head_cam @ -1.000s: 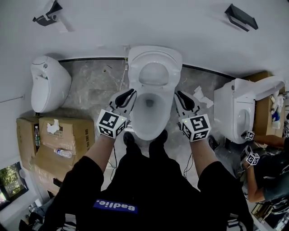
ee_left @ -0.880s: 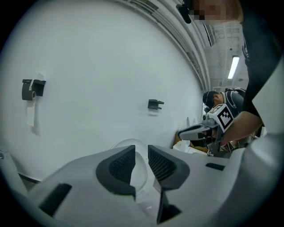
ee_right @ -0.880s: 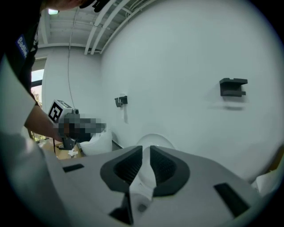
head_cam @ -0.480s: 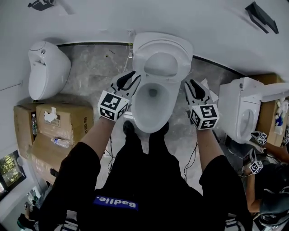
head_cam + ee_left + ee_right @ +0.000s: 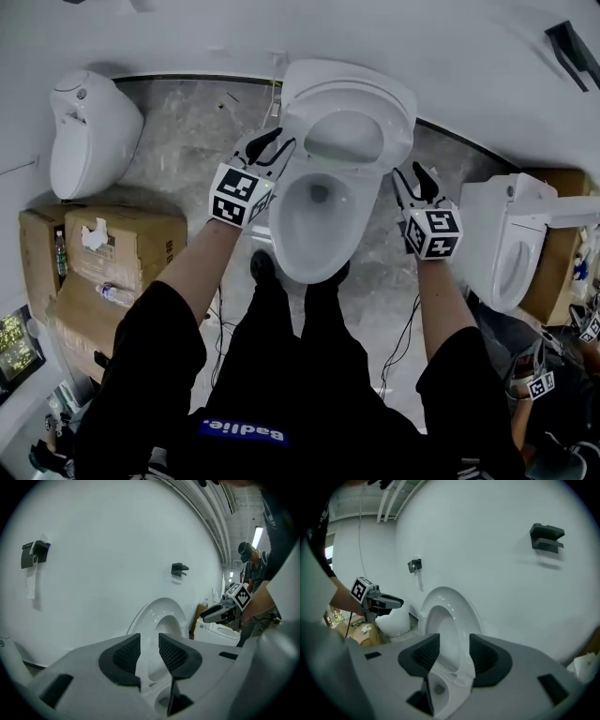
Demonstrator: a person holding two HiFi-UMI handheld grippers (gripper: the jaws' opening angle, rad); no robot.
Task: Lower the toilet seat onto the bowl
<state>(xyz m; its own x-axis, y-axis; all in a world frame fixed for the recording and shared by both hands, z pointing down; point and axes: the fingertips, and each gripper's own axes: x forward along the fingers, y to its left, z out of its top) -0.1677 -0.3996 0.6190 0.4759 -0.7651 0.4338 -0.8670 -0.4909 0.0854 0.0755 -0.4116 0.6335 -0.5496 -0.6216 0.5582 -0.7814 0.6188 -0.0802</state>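
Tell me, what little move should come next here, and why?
Probably move the left gripper up to the edge of the seat and close on it. The seat stands upright against the wall, off the bowl. The left gripper and the right gripper flank the bowl, jaws opening, and neither grips anything.
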